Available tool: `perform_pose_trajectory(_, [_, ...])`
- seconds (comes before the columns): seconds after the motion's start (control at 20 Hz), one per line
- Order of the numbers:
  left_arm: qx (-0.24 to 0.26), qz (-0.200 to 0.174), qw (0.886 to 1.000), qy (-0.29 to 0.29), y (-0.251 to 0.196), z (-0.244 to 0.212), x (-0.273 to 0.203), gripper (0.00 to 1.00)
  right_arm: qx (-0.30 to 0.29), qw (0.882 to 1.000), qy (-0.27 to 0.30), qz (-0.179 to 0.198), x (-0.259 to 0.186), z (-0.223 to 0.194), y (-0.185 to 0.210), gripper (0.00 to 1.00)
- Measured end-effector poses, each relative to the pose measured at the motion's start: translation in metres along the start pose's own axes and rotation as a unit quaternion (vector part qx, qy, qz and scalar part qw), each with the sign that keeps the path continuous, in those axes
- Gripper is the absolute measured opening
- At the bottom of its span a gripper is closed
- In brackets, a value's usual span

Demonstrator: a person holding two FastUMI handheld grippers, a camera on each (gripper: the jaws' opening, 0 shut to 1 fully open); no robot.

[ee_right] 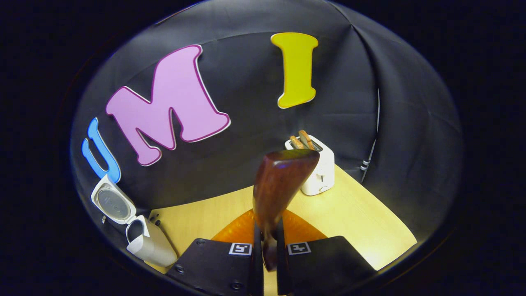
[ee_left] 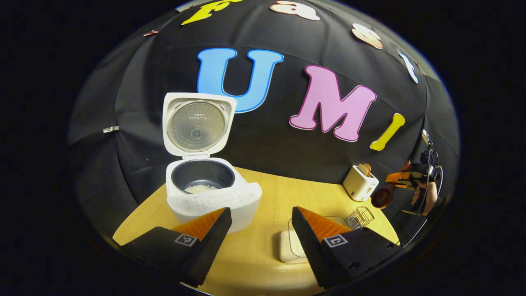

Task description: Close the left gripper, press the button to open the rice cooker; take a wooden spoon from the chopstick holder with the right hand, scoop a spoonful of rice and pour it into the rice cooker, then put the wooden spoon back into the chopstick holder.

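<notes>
- Gripping the wooden spoon [ee_right: 281,181] by its handle between both fingers of the right gripper [ee_right: 269,250], bowl raised in front of the toaster [ee_right: 318,172].
- Holding the left gripper [ee_left: 261,238] wide apart and empty, low over the table [ee_left: 271,193].
- Standing open just ahead: rice cooker [ee_left: 211,193], lid upright, a little rice [ee_left: 200,188] in the pot.
- Sitting right of the left gripper: wire chopstick holder [ee_left: 361,216].

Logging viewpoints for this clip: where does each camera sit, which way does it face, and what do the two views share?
Left gripper view: rides the open left gripper, low over the table, facing the open rice cooker; far right, a hand.
Right gripper view: rides the right gripper, shut on the wooden spoon, facing the toaster.
Shared: rice cooker, toaster, spoon, table.
</notes>
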State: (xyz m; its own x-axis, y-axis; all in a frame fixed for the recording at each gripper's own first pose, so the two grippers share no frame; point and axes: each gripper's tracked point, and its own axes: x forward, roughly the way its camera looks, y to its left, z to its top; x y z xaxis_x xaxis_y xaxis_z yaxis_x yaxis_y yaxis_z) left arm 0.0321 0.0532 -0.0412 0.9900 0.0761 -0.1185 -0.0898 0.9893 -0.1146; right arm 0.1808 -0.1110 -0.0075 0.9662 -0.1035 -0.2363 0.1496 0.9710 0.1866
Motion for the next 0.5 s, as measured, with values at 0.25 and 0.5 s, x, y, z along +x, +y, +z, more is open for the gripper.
perform_pose_trajectory(0.25, [-0.018,-0.005,1.000,-0.005,0.043,0.007,0.003,0.96,0.000,1.000,-0.012,0.022,-0.031,-0.010,0.048,0.16])
perform_pose_trajectory(0.5, [-0.010,-0.008,1.000,0.008,0.074,0.002,0.005,0.92,-0.013,0.999,0.012,0.044,-0.039,-0.065,0.098,0.17])
